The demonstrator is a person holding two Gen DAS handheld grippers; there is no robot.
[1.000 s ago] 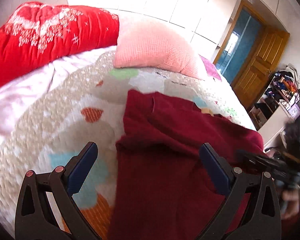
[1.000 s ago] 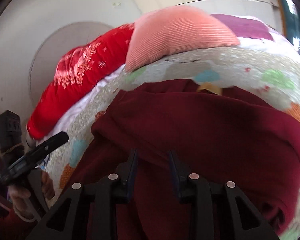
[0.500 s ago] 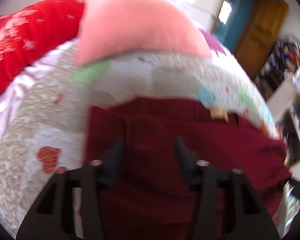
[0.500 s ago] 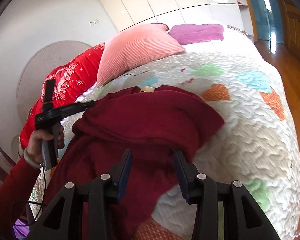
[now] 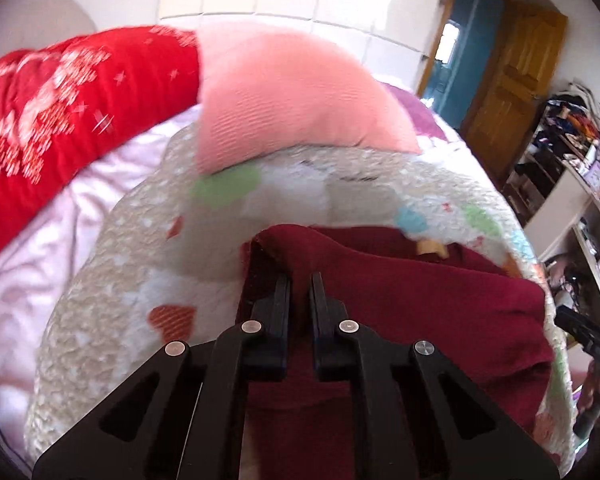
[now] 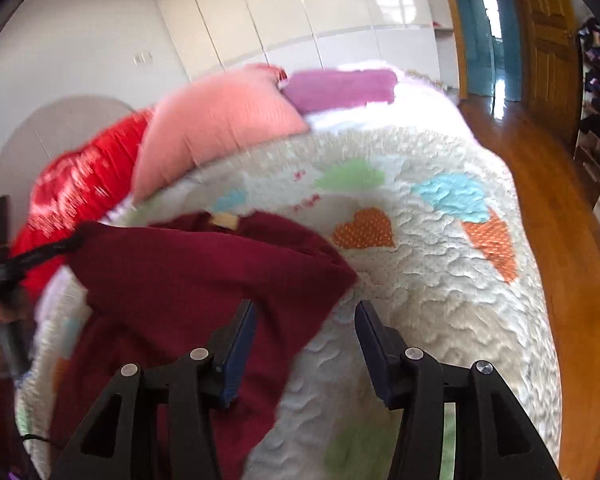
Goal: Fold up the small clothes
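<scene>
A dark red garment (image 5: 412, 304) lies partly folded on the quilted bed. My left gripper (image 5: 300, 280) is shut on a raised fold at the garment's left edge. In the right wrist view the garment (image 6: 188, 280) lies left of centre with a tan label (image 6: 225, 221) at its far edge. My right gripper (image 6: 306, 314) is open and empty, just above the garment's right edge, with the left finger over the cloth and the right finger over the quilt.
The white quilt (image 6: 440, 280) with coloured hearts covers the bed. A pink pillow (image 5: 284, 96), a red blanket (image 5: 68, 96) and a purple cloth (image 6: 340, 86) lie at the head. The wooden floor (image 6: 572, 240) and a door are to the right.
My left gripper has closed on the garment's left edge and lifted a fold. My right gripper has opened, let go of the cloth and drawn back to the right.
</scene>
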